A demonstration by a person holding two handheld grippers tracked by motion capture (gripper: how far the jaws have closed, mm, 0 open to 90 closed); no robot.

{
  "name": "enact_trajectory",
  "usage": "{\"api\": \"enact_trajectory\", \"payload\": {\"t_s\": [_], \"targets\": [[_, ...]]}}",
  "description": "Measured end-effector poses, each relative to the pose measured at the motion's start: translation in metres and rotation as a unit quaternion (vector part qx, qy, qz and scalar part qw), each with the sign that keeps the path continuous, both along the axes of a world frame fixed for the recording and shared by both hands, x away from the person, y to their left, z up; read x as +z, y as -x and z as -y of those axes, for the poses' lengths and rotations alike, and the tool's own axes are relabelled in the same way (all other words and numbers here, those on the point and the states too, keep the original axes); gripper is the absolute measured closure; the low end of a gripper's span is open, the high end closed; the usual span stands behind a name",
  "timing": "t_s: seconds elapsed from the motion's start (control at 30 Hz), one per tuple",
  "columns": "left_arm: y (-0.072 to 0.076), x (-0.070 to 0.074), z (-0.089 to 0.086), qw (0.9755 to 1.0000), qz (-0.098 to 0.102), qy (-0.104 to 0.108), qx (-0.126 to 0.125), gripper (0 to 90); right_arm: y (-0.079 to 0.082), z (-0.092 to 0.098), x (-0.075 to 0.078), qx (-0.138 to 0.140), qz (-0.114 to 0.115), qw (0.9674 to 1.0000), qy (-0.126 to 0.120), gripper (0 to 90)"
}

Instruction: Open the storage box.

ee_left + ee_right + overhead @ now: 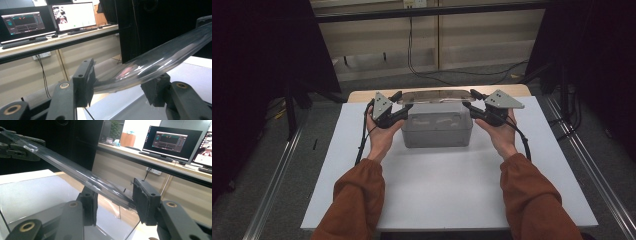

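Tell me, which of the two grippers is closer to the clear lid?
Neither: left gripper and right gripper are equally near. Each has one end of the clear lid between its jaws, above the clear box.

Tight at the back, open up front
The clear lid (pixel 434 95) spans between my grippers above the box (pixel 437 129); bare white table (pixel 437 185) lies open toward me.
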State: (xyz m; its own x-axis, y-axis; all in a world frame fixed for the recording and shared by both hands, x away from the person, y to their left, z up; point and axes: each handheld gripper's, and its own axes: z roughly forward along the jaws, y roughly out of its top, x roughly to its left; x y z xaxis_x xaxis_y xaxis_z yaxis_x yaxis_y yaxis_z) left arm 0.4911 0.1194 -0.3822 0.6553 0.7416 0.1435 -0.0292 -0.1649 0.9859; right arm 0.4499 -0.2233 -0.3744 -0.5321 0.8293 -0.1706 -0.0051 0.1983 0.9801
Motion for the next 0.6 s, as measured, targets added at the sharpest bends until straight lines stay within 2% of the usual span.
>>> {"api": "enact_trajectory", "payload": {"t_s": [0.07,0.6], "targets": [[-0.0015,0.0012,-0.0002,1.0000,-0.001,0.005,0.003,48.3,-0.0011,0.0000,0.0021,-0.001,0.001,1.0000,0.000,56.2],[-0.0083,0.0083,-0.0007,1.0000,0.005,-0.002,0.003,52.9,-0.0098,0.0046,0.0070,-0.002,0.004,1.0000,-0.008,59.8]]}}
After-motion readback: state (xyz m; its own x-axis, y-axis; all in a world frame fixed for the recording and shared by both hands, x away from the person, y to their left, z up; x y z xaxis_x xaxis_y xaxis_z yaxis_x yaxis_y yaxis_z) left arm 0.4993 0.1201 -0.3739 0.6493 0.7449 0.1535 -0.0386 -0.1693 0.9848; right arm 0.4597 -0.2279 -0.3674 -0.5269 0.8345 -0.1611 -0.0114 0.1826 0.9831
